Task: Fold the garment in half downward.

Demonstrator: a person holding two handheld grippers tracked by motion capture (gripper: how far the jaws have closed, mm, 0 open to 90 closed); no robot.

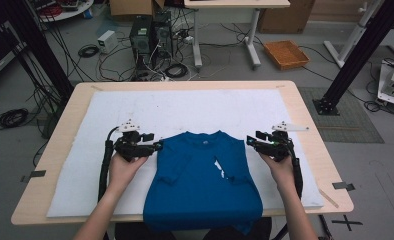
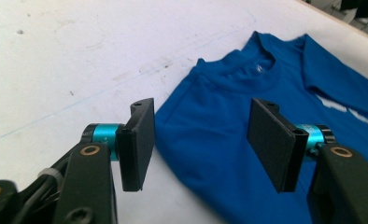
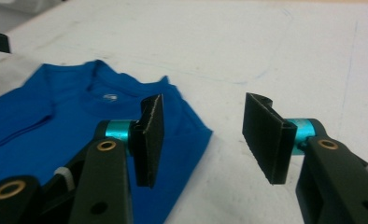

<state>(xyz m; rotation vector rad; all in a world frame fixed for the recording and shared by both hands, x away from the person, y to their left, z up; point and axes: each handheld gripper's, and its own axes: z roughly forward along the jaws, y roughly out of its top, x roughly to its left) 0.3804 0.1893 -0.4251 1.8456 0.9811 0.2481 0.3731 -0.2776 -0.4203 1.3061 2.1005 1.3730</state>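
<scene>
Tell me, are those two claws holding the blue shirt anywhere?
No. The left gripper and right gripper stand open at the blue shirt's shoulders, gripping nothing.

Blue T-shirt, white print; white mat; tan table; black grippers, teal collars.

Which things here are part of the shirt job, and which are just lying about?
In the job: blue T-shirt, left gripper, right gripper, white mat.
Lying about: orange tray, computer towers, floor cables, cardboard box.
</scene>
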